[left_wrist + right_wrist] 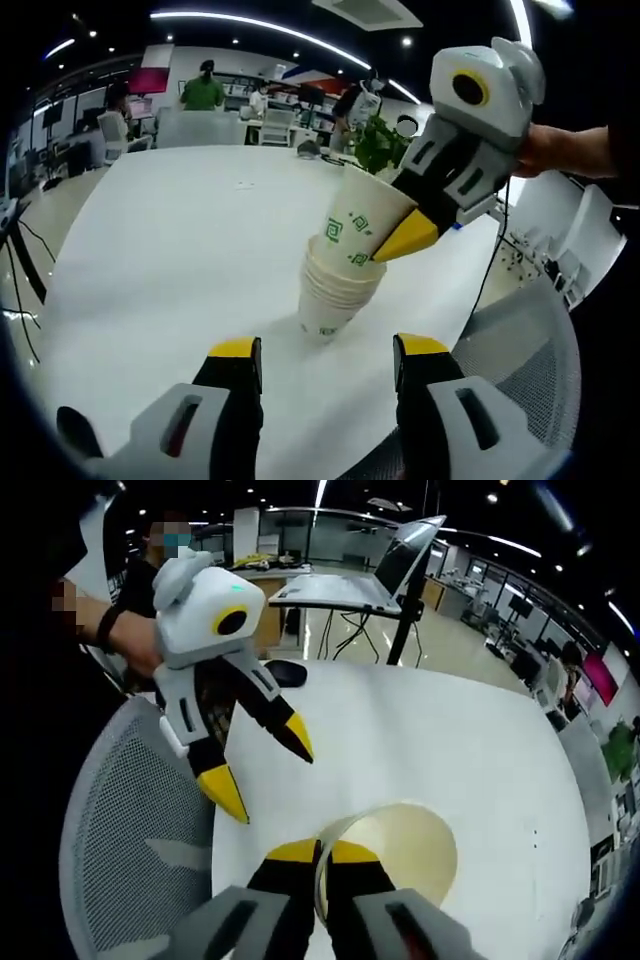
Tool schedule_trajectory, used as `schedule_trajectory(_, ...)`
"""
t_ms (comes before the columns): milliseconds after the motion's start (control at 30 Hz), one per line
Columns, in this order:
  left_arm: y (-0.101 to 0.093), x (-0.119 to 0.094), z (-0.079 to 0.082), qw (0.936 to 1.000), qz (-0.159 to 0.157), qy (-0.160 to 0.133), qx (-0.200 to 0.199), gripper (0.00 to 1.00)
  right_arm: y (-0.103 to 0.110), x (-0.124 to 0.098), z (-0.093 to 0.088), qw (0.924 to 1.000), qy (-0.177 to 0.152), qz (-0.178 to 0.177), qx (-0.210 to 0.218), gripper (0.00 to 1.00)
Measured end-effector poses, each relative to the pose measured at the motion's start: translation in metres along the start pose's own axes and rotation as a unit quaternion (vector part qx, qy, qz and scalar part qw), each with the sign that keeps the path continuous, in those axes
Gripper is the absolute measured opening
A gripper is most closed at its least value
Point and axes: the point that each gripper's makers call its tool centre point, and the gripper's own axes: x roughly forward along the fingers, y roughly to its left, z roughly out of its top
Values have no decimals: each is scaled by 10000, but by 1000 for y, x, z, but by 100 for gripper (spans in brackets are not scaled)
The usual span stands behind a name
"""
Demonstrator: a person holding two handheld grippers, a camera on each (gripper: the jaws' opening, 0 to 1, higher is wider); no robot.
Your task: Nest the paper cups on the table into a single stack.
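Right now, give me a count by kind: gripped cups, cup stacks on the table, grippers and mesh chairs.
gripped cup, tilted into the stack's top: 1
cup stack on the table: 1
grippers: 2, the left gripper open, the right gripper shut on the cup's rim
mesh chair: 1
Total: 5

My left gripper (pixel 328 360) carries black jaws capped with yellow tips, set on grey moulded bases with slotted openings. My right gripper (pixel 322 852) matches it: black jaws, yellow caps, grey shoulders, one slot showing a touch of red. Seen from across in the left gripper view, its body is a rounded white-grey housing over black-and-grey linkage, ending in a pointed yellow tip. A dark band circles my left wrist (pixel 108 626), below a dark sleeve
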Motion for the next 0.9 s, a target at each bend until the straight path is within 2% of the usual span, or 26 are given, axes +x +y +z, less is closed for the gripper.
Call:
schedule_trajectory(600, -1, 0, 2, 10000, -7, 32, 22, 51, 1, 9, -10, 9999, 142, 67, -5, 0)
schedule_trajectory(900, -2, 6, 4, 9998, -82, 90, 134, 51, 0, -1, -17, 9999, -61, -57, 143, 6)
